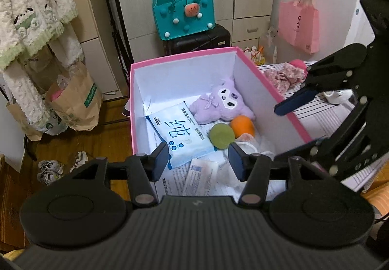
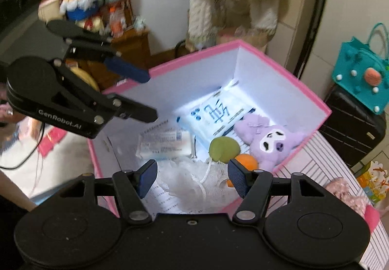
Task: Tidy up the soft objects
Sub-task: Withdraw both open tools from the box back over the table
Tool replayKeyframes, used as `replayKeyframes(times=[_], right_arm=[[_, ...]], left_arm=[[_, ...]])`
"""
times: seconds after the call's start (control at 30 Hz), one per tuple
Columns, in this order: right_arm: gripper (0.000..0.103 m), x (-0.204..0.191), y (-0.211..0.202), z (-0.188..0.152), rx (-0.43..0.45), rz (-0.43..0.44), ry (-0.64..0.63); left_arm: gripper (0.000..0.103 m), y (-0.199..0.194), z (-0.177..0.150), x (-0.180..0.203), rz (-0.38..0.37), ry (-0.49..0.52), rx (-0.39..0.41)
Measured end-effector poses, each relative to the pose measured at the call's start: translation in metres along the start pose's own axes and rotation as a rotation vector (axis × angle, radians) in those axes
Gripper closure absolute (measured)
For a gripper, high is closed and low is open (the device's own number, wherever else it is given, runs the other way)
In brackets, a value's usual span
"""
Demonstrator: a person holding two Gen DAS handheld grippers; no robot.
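A pink box point(image 1: 184, 56) with white inside walls holds a purple plush toy point(image 1: 218, 104), a green ball point(image 1: 221, 135), an orange ball point(image 1: 243, 125), a blue-and-white tissue pack point(image 1: 180, 136), a small white packet point(image 1: 200, 178) and a white mesh puff point(image 2: 194, 176). My left gripper point(image 1: 198, 160) is open and empty above the box's near edge. My right gripper point(image 2: 192, 177) is open and empty above the puff; the box point(image 2: 243, 47), plush point(image 2: 269, 140) and green ball point(image 2: 223, 148) lie ahead of it. Each gripper shows in the other's view.
A pink floral cloth point(image 1: 284, 75) lies on the striped surface point(image 1: 323, 117) right of the box. A teal felt bag point(image 1: 183, 14) sits on a black suitcase point(image 1: 201, 41). Paper bags point(image 1: 73, 104) and shoes point(image 1: 51, 170) are on the wooden floor at left.
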State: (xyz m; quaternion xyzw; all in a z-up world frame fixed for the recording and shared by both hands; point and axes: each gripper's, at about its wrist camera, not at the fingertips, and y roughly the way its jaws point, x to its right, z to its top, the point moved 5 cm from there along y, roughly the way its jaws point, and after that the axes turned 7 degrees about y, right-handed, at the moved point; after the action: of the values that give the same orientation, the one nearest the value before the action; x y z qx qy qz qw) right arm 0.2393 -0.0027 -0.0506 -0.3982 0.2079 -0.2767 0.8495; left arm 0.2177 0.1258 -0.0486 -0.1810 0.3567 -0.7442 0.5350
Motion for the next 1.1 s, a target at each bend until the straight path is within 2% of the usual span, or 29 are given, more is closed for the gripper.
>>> replayKeyframes(times=[0.3,0.43,0.5,0.7,0.87,1.1], right_arm=[[0.034,-0.012,-0.047,-0.013,0.105,-0.025,0.034],[0.034,-0.019,-0.067,-0.022,0.142,-0.029,0.024],[0.034,-0.022,-0.076,-0.027,0.158,-0.031,0.026],[0.034,-0.029,-0.105,-0.045,0.182,-0.039,0.025],[0.034,-0.027,-0.123,-0.063,0.203,-0.063,0.037],[0.033,-0.020,-0.140,-0.086,0.211,-0.097,0.057]], left_arm=[[0.046,-0.038,0.000,0.022,-0.019,0.024,0.020],[0.045,-0.056,0.002,0.037,0.033,0.064,0.042],[0.044,-0.066,0.003,0.043,0.029,0.070,0.043],[0.043,-0.090,0.006,0.062,0.020,0.093,0.048],[0.042,-0.097,0.006,0.081,0.006,0.111,0.013],[0.039,-0.099,0.004,0.113,-0.022,0.151,0.013]])
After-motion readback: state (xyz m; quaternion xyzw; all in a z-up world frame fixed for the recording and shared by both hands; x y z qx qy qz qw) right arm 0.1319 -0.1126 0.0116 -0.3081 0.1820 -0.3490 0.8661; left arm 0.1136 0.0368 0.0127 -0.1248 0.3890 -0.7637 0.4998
